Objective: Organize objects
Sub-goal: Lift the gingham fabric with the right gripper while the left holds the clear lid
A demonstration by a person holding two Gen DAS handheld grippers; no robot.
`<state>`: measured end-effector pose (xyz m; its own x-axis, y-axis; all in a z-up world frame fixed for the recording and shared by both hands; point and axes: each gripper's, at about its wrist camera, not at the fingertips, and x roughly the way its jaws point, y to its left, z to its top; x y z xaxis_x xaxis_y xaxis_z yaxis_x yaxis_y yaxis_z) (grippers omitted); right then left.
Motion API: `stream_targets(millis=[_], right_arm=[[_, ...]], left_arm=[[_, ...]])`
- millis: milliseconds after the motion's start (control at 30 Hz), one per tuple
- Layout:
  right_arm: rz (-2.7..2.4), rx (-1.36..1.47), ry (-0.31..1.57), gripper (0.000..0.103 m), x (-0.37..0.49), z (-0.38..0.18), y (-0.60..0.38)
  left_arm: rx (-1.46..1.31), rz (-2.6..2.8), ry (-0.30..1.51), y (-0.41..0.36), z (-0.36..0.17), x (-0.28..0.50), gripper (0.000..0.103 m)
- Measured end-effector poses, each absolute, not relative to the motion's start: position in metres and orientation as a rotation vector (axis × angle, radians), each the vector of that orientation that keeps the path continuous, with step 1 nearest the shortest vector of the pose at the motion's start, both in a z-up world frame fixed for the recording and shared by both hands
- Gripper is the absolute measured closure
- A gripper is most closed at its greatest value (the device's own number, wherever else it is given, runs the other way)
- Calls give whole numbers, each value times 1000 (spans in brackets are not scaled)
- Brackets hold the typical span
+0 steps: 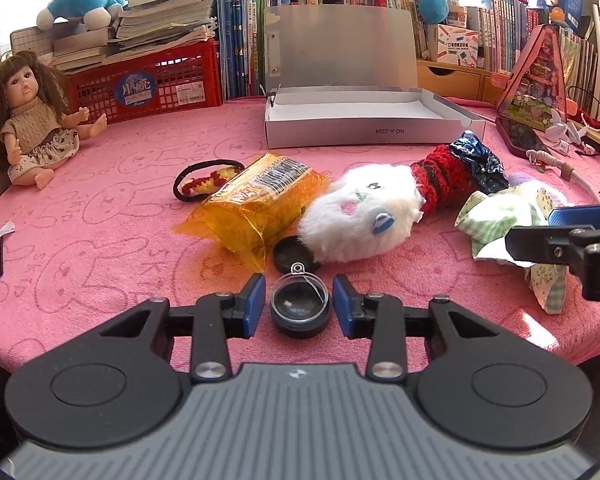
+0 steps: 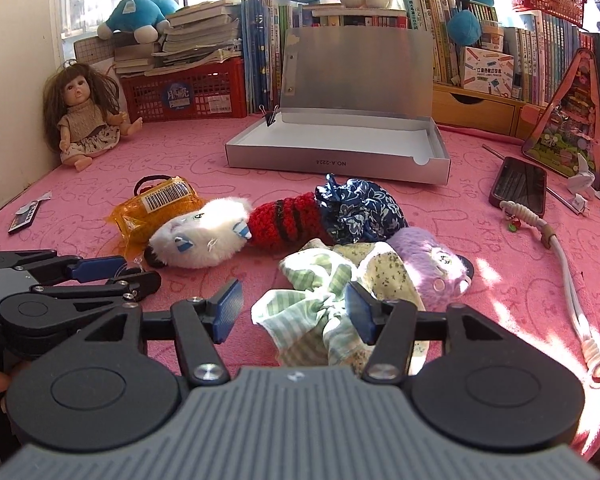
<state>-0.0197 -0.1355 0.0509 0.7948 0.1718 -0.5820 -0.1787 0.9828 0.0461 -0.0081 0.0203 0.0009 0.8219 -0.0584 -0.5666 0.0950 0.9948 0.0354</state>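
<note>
In the left wrist view a small round black jar with a clear lid (image 1: 300, 312) stands on the pink cloth (image 1: 100, 248) between the blue pads of my left gripper (image 1: 299, 296). The pads flank it closely, with a thin gap on the left side. Its loose black cap (image 1: 290, 254) lies just beyond. My right gripper (image 2: 294, 304) is open over a crumpled green-checked cloth (image 2: 320, 280); its right pad touches the fabric. A white plush (image 1: 356, 216), an orange bag (image 1: 256, 204) and a red-black knitted piece (image 1: 436, 184) lie in the middle.
An open silver box (image 1: 364, 132) stands at the back centre. A doll (image 1: 32, 120) sits at the far left and a red crate (image 1: 152, 84) behind it. A purple plush (image 2: 436, 268), a dark phone (image 2: 520, 188) and a white cord (image 2: 572, 280) lie to the right.
</note>
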Motion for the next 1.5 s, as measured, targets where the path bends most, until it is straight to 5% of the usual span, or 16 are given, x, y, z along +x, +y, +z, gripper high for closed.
stream_targets(millis=[1000,1200,1500], right_arm=[[86,35,662,31,-8,42,-152],[90,14,666,60,-9,42,-148],[80,50,641,78,-11,49,-153]], left_arm=[[85,-104,562,15,8,-11,65],[83,-105,562,15,8,-12,72],[85,-113,535,15,16,-16,72]])
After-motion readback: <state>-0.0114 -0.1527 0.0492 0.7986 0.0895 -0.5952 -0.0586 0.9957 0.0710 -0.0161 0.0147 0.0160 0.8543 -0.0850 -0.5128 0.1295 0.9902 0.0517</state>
